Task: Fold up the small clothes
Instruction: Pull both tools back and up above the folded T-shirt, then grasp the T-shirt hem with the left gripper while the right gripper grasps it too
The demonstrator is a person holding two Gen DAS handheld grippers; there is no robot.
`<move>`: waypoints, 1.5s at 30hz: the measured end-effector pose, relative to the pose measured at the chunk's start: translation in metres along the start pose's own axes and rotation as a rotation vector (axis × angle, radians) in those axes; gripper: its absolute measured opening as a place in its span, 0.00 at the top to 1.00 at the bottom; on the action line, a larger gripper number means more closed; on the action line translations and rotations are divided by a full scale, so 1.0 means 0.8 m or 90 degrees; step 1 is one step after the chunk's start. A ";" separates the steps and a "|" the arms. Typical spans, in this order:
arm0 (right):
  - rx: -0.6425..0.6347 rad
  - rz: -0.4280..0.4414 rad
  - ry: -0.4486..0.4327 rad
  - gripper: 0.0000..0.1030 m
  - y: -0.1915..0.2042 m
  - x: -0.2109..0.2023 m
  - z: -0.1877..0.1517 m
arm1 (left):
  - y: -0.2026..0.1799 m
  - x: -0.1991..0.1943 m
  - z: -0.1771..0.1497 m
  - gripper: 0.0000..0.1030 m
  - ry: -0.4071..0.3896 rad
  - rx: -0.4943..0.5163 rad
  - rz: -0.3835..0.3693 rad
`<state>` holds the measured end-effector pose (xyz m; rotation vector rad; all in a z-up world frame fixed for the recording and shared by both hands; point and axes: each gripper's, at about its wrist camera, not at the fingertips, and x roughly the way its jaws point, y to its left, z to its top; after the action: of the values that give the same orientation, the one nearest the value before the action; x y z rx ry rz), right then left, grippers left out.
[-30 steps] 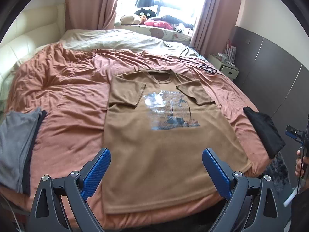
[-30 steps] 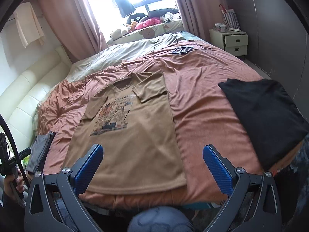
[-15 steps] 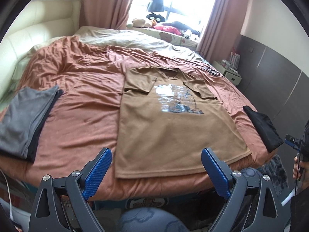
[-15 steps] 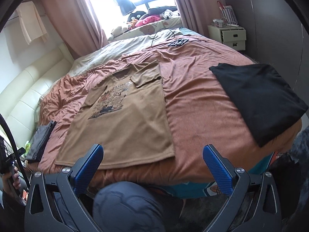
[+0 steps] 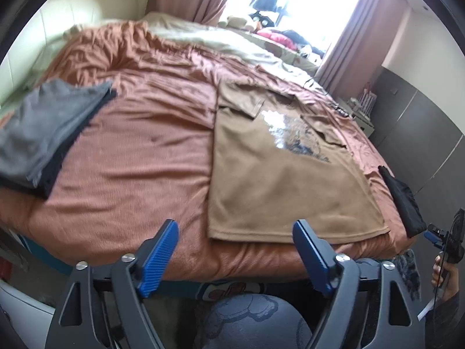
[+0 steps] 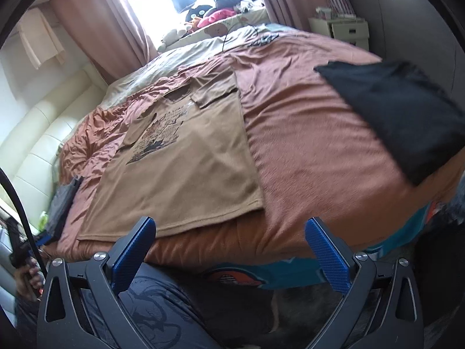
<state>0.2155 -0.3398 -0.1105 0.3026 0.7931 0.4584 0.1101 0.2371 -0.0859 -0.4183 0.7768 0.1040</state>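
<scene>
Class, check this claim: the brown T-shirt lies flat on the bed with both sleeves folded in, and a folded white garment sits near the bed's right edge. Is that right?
Not quite. The garment near the right edge is black, not white, as the right wrist view shows. The brown T-shirt does lie flat on the bed, sleeves folded in.

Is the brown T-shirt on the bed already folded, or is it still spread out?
Partly folded: the brown T-shirt lies flat at full length, with both sleeves turned in over its chest.

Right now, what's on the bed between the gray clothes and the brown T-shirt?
Only bare orange bedspread lies between the gray clothes and the brown T-shirt, seen in the left wrist view.
</scene>
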 end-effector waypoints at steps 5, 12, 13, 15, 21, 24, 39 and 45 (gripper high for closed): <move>0.055 0.027 0.033 0.24 -0.021 0.039 0.002 | 0.020 0.033 -0.005 0.30 0.028 -0.029 -0.002; 0.103 0.046 0.064 0.38 -0.048 0.089 0.011 | 0.031 0.075 0.000 0.35 0.054 -0.044 -0.023; 0.111 0.049 0.068 0.41 -0.052 0.095 0.012 | 0.034 0.081 0.001 0.36 0.058 -0.051 -0.026; 0.131 0.059 0.078 0.44 -0.061 0.109 0.017 | 0.040 0.094 0.002 0.40 0.068 -0.069 -0.030; 0.185 0.107 0.089 0.45 -0.079 0.132 0.021 | 0.053 0.129 0.006 0.47 0.110 -0.106 -0.036; 0.209 0.137 0.092 0.45 -0.088 0.141 0.021 | 0.056 0.141 0.003 0.48 0.127 -0.119 -0.050; 0.284 0.194 0.088 0.75 -0.115 0.177 0.014 | 0.056 0.168 0.005 0.50 0.154 -0.186 -0.096; 0.292 0.171 0.055 0.98 -0.114 0.155 0.012 | 0.064 0.158 -0.005 0.59 0.170 -0.210 -0.109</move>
<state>0.3240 -0.3573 -0.2183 0.8279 0.9438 0.5403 0.1848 0.2743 -0.1936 -0.8221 0.9873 0.0157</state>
